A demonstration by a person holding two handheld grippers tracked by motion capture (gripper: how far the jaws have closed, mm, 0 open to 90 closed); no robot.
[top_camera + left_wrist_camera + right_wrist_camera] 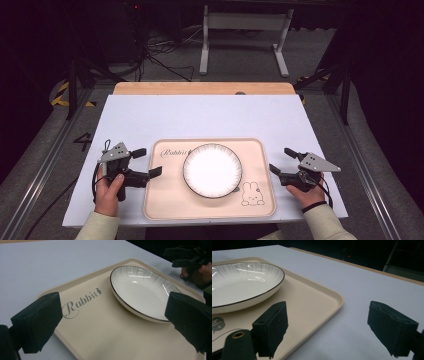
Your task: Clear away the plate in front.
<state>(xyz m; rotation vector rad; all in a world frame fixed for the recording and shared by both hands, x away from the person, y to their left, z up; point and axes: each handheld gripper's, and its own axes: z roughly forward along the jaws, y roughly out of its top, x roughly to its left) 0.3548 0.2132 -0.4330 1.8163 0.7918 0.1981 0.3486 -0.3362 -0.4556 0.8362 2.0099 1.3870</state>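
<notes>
One round white plate [212,170] with a thin dark rim and faint ribbed lines on its glossy wall — shallow, smooth, catching highlights. Set on one cream tray [165,200], matt, rectangular with rounded corners and a raised lip, printed with "Rabbit" in script and a small rabbit drawing [252,194] near the right front corner. Plate near the middle of the tray, slightly right of centre, touching neither gripper. Tray lying at the near edge of a pale, flat surface [200,117] with a wooden strip along its far side.

Two grippers, one per hand: left gripper [147,162] just beside the tray's left edge, jaws spread wide, holding nothing; right gripper [281,161] just beside the right edge, jaws likewise wide and empty. Blocky black pads [37,322], slightly rough.

Rabbit drawing cut off at the lower left in the right gripper view — only a "hi" bubble legible. Background beyond the surface dark, hard to make out.
</notes>
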